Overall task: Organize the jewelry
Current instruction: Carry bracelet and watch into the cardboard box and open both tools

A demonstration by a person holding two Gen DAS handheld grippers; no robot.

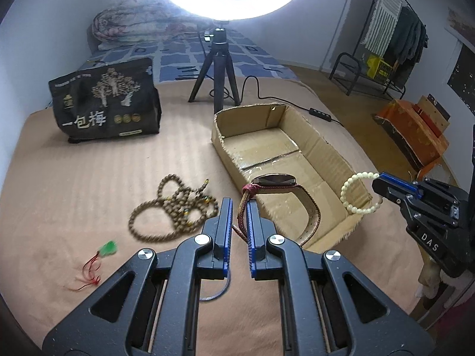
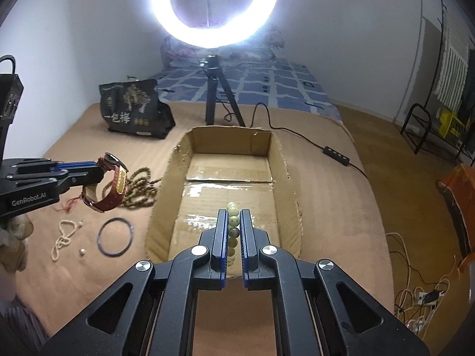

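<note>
A: Currently left gripper (image 1: 239,207) is clamped on the strap of the red watch (image 1: 276,182), held above the near end of the cardboard box (image 1: 326,154).
B: Right one?
A: Right gripper (image 2: 233,216) pinches the pale bead bracelet (image 1: 357,191), over the same box.
B: Rest?
A: Brown bead necklace (image 1: 175,207) and green pendant (image 1: 108,249) lie on the tan blanket (image 1: 74,184), left of the box.

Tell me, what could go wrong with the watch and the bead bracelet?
1. The left gripper pinches only the strap of the watch, so it could slip and fall outside the cardboard box.
2. The pale bead bracelet dangles from the right gripper and might snag the box wall when lowered.
</note>
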